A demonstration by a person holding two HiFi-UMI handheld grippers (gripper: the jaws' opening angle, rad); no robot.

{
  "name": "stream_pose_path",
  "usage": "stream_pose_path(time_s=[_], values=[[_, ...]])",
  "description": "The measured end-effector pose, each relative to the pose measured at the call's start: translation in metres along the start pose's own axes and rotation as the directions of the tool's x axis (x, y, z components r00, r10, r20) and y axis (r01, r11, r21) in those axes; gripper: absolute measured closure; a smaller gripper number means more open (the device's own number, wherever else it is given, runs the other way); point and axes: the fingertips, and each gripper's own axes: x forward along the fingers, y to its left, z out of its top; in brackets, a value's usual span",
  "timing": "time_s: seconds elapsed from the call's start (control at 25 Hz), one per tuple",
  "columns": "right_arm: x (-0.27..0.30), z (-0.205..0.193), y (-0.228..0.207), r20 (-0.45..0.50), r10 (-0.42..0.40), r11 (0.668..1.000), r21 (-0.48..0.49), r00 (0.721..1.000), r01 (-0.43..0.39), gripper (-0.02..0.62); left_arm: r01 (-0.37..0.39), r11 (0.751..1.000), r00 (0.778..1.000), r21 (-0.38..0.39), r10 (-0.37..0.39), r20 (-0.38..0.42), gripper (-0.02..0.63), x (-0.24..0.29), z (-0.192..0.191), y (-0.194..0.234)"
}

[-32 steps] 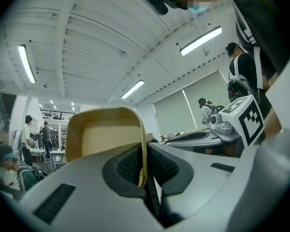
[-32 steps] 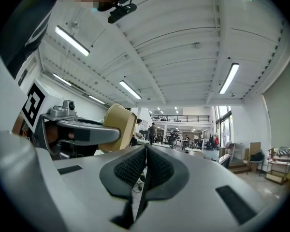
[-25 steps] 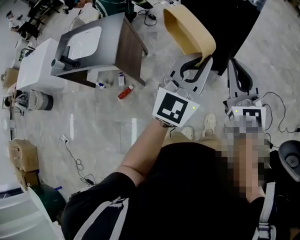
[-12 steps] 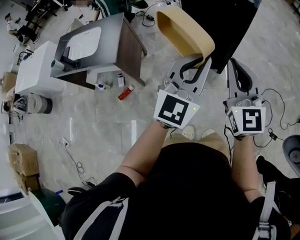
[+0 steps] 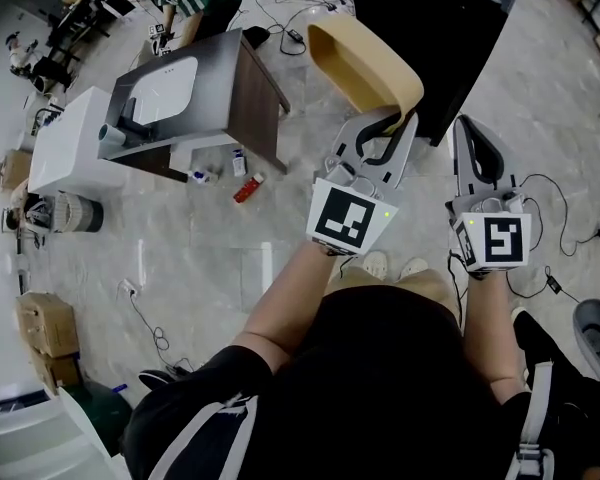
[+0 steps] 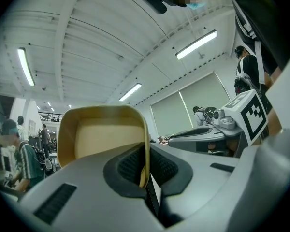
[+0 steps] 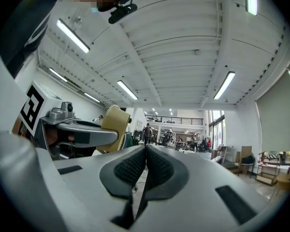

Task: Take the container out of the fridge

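While pinching the container's [image 5: 365, 60] wall in the left claw [image 5: 392, 123], holding it out at twelve o'clock, with the right claw [image 5: 472, 138] closed, empty, at three o'clock.

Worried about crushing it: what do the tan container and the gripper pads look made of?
The container: thin matte tan plastic or moulded fibre, by its slim rim; cannot tell which. The pads of the left hand-held gripper: dark, rubber-like, by their dimpled grid.
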Motion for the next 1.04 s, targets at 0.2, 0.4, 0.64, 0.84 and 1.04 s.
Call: stream_pose_path(time_s=[0.2, 0.4, 0.64, 0.84, 1.04], values=[[-0.0005, 0.0011, -0.0046, 0.002, -0.020, 1.000, -0.017, 1.000, 0.020, 0.558, 0.007, 1.000, 1.000, 0.002, -0.007, 0.007, 0.583, 0.0040, 0.0012, -0.0026], [0.0004, 0.0010, -0.0023, 0.003, -0.013, 1.000, -0.015, 1.000, 0.013, 0.558, 0.010, 1.000, 1.000, 0.005, -0.010, 0.011, 0.583, 0.0032, 0.0011, -0.0024], [-0.0014, 0.0015, -0.0013, 0.008, -0.015, 1.000, -0.013, 1.000, 0.015, 0.558, 0.009, 1.000, 1.000, 0.005, -0.009, 0.013, 0.583, 0.0019, 0.0013, -0.0033], [-0.0029, 0.0042, -0.0033, 0.008, -0.021, 1.000, -0.012, 1.000, 0.022, 0.558, 0.012, 1.000, 1.000, 0.011, -0.012, 0.010, 0.583, 0.0021, 0.0040, -0.0050], [-0.0024, 0.0037, -0.0046, 0.010, -0.029, 1.000, -0.011, 1.000, 0.030, 0.558, 0.011, 1.000, 1.000, 0.014, -0.011, 0.011, 0.583, 0.0019, 0.0040, -0.0021]])
